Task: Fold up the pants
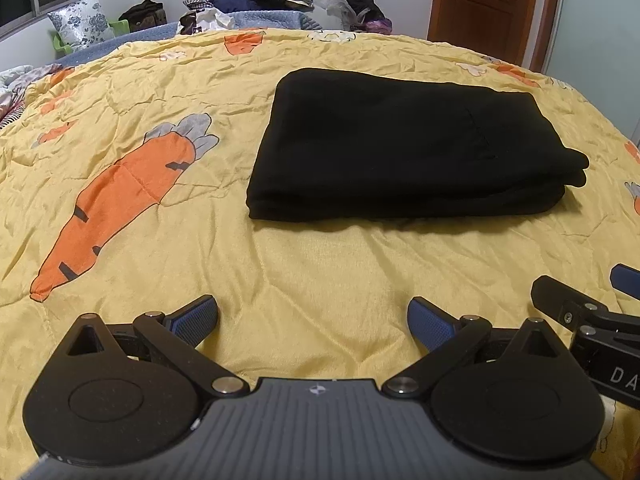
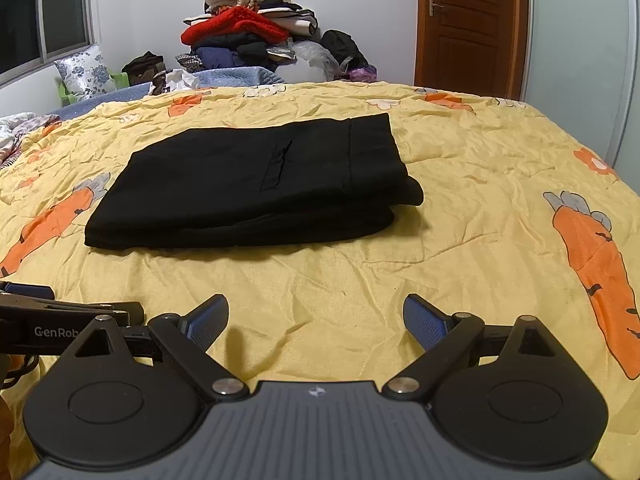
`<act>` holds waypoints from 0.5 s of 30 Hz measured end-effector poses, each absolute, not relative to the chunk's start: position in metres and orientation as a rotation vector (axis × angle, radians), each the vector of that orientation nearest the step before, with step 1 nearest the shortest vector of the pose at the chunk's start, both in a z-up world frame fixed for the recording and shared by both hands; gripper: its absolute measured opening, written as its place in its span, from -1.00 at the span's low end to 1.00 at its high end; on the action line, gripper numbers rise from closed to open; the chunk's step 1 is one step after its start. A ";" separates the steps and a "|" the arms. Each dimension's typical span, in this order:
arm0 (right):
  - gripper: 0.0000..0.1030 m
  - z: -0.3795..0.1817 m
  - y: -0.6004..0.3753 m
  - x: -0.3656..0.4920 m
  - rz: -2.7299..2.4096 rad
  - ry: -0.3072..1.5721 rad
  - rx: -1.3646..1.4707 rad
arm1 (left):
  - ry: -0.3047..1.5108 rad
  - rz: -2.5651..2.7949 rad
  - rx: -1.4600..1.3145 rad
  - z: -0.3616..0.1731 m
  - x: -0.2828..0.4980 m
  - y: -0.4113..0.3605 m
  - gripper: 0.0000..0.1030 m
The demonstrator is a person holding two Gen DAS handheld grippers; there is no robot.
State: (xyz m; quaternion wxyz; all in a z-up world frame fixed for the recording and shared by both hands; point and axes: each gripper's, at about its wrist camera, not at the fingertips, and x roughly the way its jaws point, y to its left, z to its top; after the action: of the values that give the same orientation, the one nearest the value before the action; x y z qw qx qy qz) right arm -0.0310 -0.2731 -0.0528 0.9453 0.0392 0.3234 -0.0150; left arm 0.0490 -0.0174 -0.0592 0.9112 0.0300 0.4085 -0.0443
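Observation:
The black pants (image 1: pixel 400 148) lie folded in a flat rectangular stack on the yellow carrot-print quilt (image 1: pixel 312 264). In the right wrist view the pants (image 2: pixel 256 188) show a pocket slit and the waistband on top. My left gripper (image 1: pixel 313 320) is open and empty, held low over the quilt, well in front of the pants. My right gripper (image 2: pixel 316 320) is open and empty, also in front of the pants. The right gripper shows at the right edge of the left wrist view (image 1: pixel 592 312), and the left gripper shows at the left edge of the right wrist view (image 2: pixel 60 316).
A tall pile of clothes (image 2: pixel 256 36) stands behind the bed's far edge. A floral pillow (image 2: pixel 86 72) leans by the window at the far left. A brown door (image 2: pixel 472 20) is at the far right. A blue blanket (image 2: pixel 236 76) lies along the far edge.

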 end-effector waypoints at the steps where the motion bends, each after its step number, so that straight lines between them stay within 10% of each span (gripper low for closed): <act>1: 0.84 -0.054 -0.273 -0.031 -0.029 0.661 0.080 | 0.839 -0.091 0.062 -0.059 0.049 -0.018 1.00; 15: 1.00 -0.073 -0.274 -0.031 -0.054 0.652 0.072 | 0.736 -0.106 0.055 -0.068 0.044 -0.016 1.00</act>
State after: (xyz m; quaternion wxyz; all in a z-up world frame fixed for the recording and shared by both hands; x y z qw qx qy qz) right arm -0.0313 -0.2742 -0.0725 0.9463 0.0356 0.3202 -0.0268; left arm 0.0438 -0.0162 -0.0682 0.9313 0.0271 0.3596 -0.0517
